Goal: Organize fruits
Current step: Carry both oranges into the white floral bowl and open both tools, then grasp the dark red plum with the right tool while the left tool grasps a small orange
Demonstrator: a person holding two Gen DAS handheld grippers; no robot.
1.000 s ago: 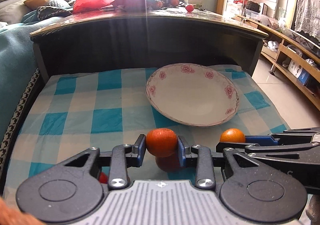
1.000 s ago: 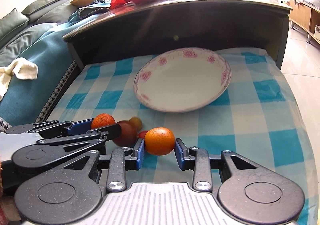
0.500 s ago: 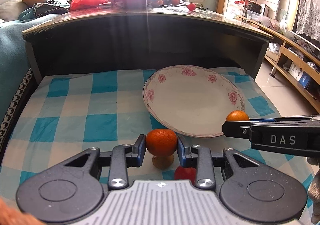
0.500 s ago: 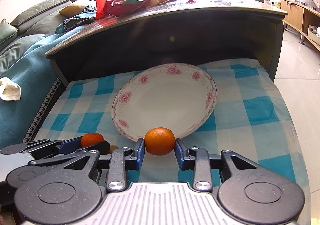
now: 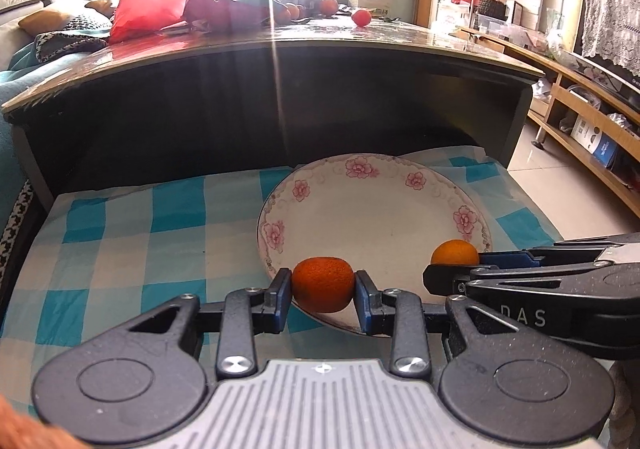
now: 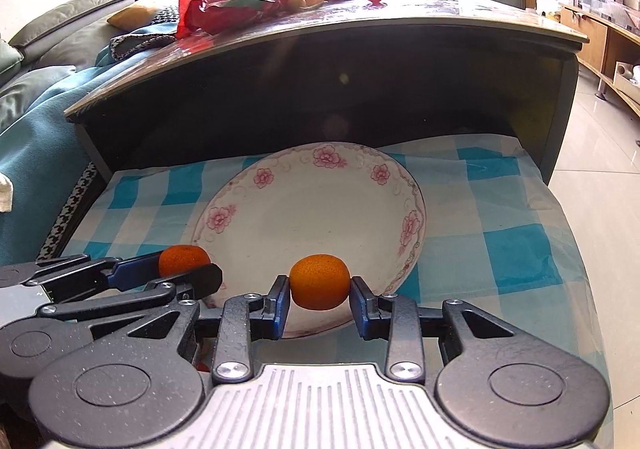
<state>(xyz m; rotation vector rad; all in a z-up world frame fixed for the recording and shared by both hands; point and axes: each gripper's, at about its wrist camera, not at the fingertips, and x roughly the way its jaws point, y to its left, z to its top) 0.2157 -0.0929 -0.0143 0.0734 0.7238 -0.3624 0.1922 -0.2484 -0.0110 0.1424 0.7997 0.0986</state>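
Observation:
A white plate with pink flowers (image 5: 376, 217) (image 6: 320, 209) lies on a blue-and-white checked cloth (image 5: 120, 233) (image 6: 500, 233). My left gripper (image 5: 322, 291) is shut on an orange tangerine (image 5: 322, 289) held over the plate's near rim. My right gripper (image 6: 319, 289) is shut on a second tangerine (image 6: 319, 282), also over the near rim. In the left wrist view the right gripper comes in from the right with its tangerine (image 5: 454, 252). In the right wrist view the left gripper comes in from the left with its tangerine (image 6: 184, 258).
A dark wooden table top (image 5: 280, 45) (image 6: 320, 33) overhangs the back of the cloth, carrying red bags (image 5: 152, 1) and loose fruit (image 5: 362, 17). A teal sofa (image 6: 36, 121) is at left, tiled floor (image 6: 600, 189) and shelving (image 5: 580, 105) at right.
Both grippers have risen and moved forward with their tangerines, from over the cloth to over the plate's near rim. The loose fruit seen below them earlier is out of view.

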